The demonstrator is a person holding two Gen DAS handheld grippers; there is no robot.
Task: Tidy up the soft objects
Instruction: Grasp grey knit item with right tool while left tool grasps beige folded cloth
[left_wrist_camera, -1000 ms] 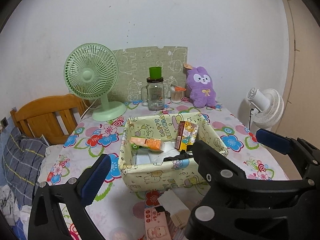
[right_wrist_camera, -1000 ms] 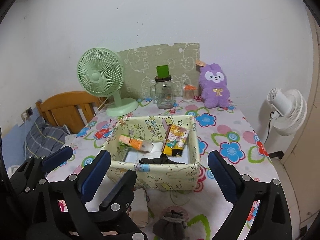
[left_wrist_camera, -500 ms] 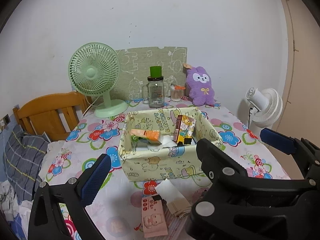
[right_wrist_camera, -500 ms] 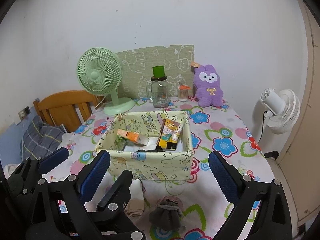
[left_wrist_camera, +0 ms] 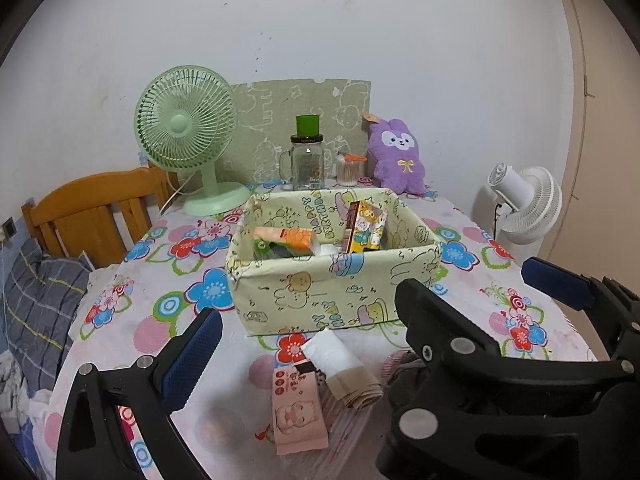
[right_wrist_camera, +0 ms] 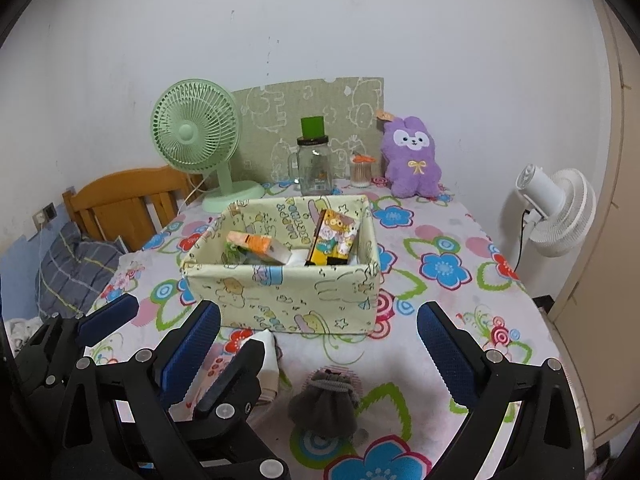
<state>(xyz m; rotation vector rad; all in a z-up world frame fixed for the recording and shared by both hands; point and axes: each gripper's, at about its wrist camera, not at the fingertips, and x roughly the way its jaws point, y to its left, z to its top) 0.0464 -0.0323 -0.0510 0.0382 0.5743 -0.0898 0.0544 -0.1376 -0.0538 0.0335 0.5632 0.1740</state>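
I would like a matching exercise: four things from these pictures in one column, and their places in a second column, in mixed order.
Things:
1. purple plush rabbit
2. grey pouch
3. orange packet
4. white fan

Places:
A. inside the fabric box
B. beside the table, off it
C. on the table, in front of the box
D. at the table's far edge, by the wall

Pairs: 1-D, 2-C, 3-A, 4-B

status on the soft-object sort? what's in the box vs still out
Done: the fabric box holds an orange pack and a yellow cartoon pack. In hand: nothing; left gripper and right gripper both hover with jaws open. Left: the grey pouch, the rolled cloth and the pink tissue pack lie on the table in front of the box.
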